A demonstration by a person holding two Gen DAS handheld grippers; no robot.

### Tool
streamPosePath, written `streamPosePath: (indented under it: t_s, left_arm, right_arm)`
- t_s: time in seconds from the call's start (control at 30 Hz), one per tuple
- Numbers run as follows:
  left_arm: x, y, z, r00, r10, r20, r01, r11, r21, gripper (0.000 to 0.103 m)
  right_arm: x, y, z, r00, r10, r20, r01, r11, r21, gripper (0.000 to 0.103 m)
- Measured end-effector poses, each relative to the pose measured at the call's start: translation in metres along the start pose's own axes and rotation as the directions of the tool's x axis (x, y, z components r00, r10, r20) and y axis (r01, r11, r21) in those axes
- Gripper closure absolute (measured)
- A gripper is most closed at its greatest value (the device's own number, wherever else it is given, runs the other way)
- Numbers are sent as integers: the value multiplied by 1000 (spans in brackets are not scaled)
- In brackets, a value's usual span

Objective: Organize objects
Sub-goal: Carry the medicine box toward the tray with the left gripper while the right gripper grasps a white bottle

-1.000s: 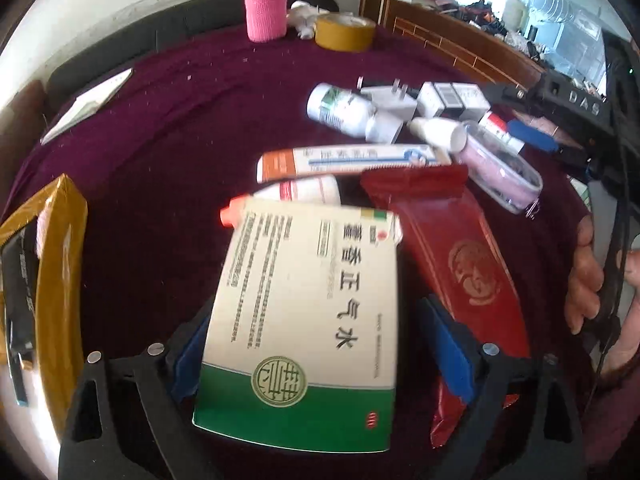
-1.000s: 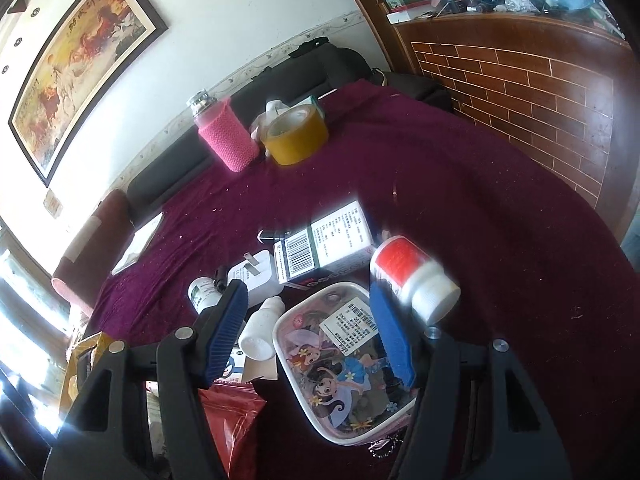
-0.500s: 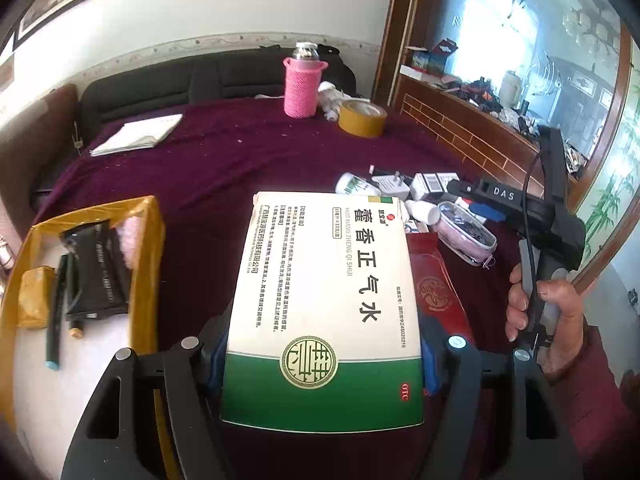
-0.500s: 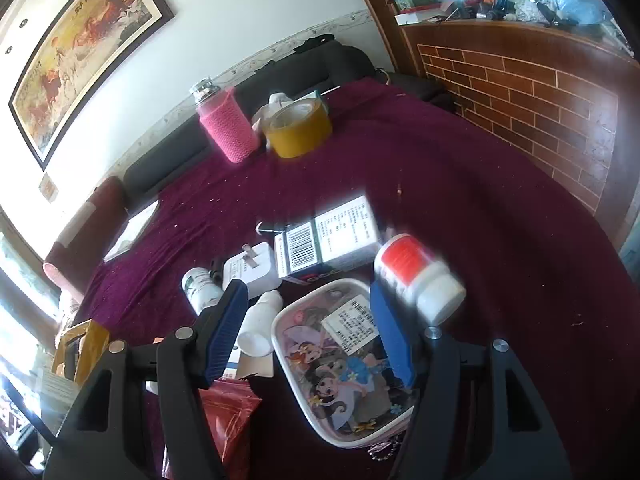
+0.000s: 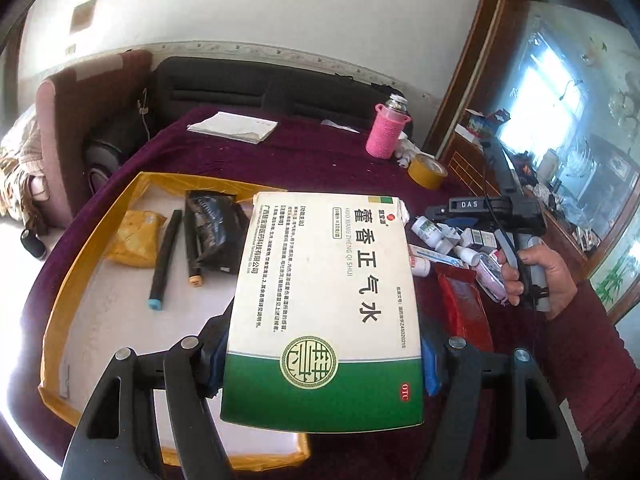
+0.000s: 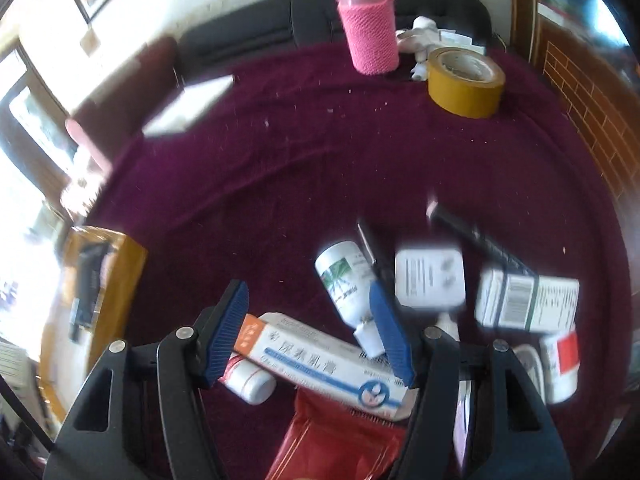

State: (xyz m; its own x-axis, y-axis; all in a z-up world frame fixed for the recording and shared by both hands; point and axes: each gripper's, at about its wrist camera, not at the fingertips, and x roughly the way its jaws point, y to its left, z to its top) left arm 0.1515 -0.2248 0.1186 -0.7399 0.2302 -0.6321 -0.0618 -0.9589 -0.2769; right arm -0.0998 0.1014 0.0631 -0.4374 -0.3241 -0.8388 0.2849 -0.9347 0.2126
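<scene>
My left gripper is shut on a white and green medicine box and holds it in the air beside a yellow-rimmed tray. The tray holds a black pouch, two markers and a yellow packet. My right gripper is open and empty above a pile of medicines: a long white and blue box, a white bottle, a small bottle and a red packet. The pile also shows in the left wrist view.
On the dark red tablecloth stand a pink-sleeved bottle and a yellow tape roll at the far side, with a white booklet to the left. A white plug, a striped box and a red-labelled bottle lie right of my right gripper.
My left gripper has lifted the medicine box up and swung left toward the tray. My right gripper has moved left, from over the cartoon case to over the long box.
</scene>
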Motion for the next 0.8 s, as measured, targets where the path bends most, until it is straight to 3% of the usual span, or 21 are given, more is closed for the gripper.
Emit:
streamPosePath:
  t_s: [0.1,0.23,0.4,0.5,0.6,0.8]
  left_arm:
    - [-5,29,-4,1000,25,4,-25,999,-45,37]
    - [-5,56,-10,998,55,3,-55,994,-92,37]
    - [-9,81,-12,996,94,3,-92,985,-147,37]
    - [-15,90,-9,988,155,17,-151,979,-136,37]
    - [-17,99,-6,975,222,19,-219,970,-108,37]
    - [1,128,-3,950,306,-64,-310,947,-79,37]
  right_arm:
    - [17,0,-1,998,-56,-41,54,997,-49,43]
    - [39,-7,0,986,-149,-78,145,988,-52,66]
    - [37,-16,-3,989,-127,-76,130,991,38,71]
    - [20,-19,-6,998,-43,-44,48,993,108,70]
    - [-7,-4,-8,996,87,15,-88,988,125,71]
    - [-50,74,-20,970,236,51,-234,972,-29,71]
